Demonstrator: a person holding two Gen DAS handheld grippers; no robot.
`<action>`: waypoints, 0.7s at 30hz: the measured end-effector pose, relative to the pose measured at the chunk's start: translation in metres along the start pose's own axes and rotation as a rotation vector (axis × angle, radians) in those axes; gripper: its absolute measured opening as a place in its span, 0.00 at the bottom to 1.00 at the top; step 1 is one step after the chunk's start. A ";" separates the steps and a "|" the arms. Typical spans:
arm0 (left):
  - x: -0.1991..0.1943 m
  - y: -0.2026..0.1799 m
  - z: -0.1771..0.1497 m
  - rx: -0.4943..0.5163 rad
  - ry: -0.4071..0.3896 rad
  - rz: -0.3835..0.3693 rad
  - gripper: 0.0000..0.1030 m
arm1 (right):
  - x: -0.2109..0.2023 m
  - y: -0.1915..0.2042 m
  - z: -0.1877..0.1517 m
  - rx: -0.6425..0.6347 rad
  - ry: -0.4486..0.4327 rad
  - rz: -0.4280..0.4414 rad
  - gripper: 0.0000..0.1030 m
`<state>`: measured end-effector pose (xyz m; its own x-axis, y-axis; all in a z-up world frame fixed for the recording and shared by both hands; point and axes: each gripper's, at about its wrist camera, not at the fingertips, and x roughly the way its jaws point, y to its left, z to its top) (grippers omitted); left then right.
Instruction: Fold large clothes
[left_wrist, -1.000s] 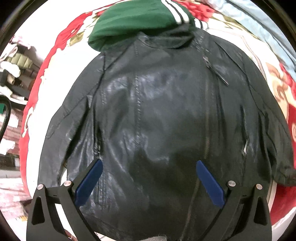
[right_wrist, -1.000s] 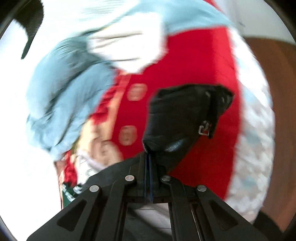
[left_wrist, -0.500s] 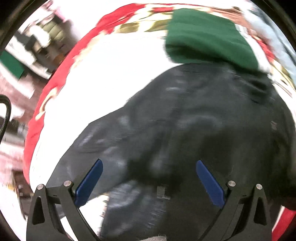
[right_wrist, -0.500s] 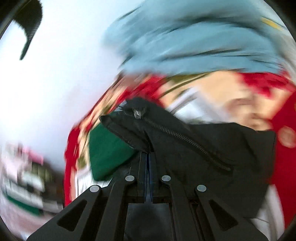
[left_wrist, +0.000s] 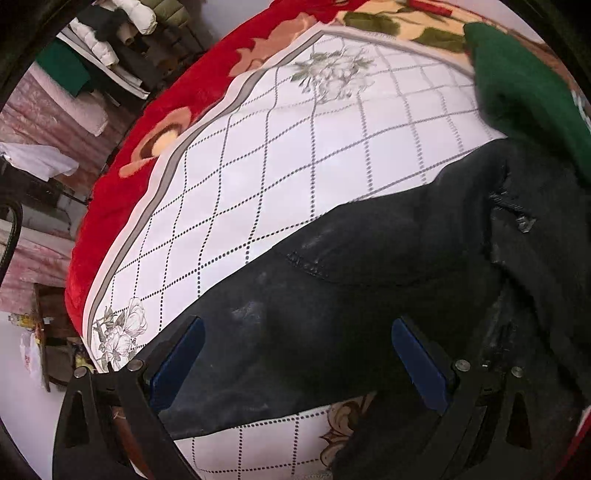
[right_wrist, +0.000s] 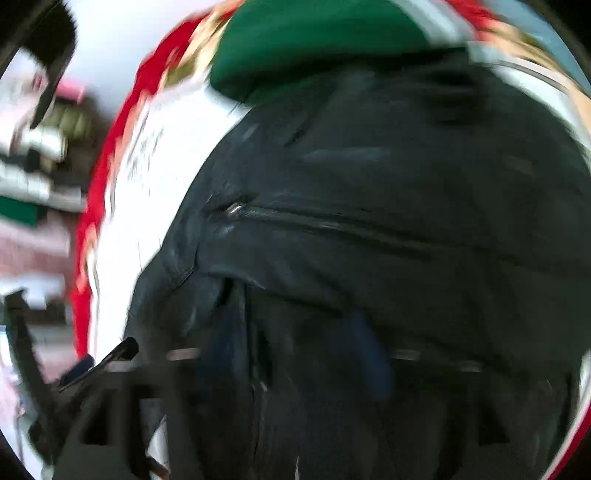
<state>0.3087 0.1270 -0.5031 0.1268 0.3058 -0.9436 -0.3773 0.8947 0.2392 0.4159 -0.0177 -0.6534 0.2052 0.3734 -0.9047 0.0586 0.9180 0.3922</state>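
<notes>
A black leather jacket (left_wrist: 369, 266) lies on a bed with a white checked sheet (left_wrist: 295, 155). One sleeve (left_wrist: 258, 332) stretches toward the lower left. My left gripper (left_wrist: 299, 354) is open, its blue pads on either side of that sleeve just above it. In the right wrist view the jacket (right_wrist: 369, 221) fills the frame, heavily blurred, with a zipper (right_wrist: 295, 218) across it. My right gripper (right_wrist: 295, 354) is a dark smear; its blue pads look apart, but the blur hides whether it holds cloth.
A folded green garment (left_wrist: 524, 88) with white stripes lies at the jacket's collar; it also shows in the right wrist view (right_wrist: 314, 37). A red floral blanket (left_wrist: 122, 184) edges the bed. Shelves with stacked clothes (left_wrist: 110, 55) stand beyond the bed's left side.
My left gripper swung left from the jacket's body to its sleeve, staying open. My right gripper carried the other sleeve across onto the jacket; its fingers, shut before, now look parted through blur.
</notes>
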 end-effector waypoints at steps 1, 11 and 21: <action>-0.005 -0.003 0.000 0.007 -0.009 -0.013 1.00 | -0.021 -0.014 -0.012 0.040 -0.043 -0.039 0.74; -0.021 -0.082 0.006 0.096 -0.103 -0.015 1.00 | -0.041 -0.175 -0.044 0.178 0.003 -0.473 0.58; -0.018 -0.077 -0.013 -0.026 0.020 0.020 1.00 | -0.097 -0.189 -0.065 0.352 -0.064 -0.304 0.57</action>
<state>0.3242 0.0481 -0.5074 0.1010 0.3171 -0.9430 -0.4031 0.8796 0.2526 0.3212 -0.2187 -0.6509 0.1865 0.0758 -0.9795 0.4513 0.8790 0.1539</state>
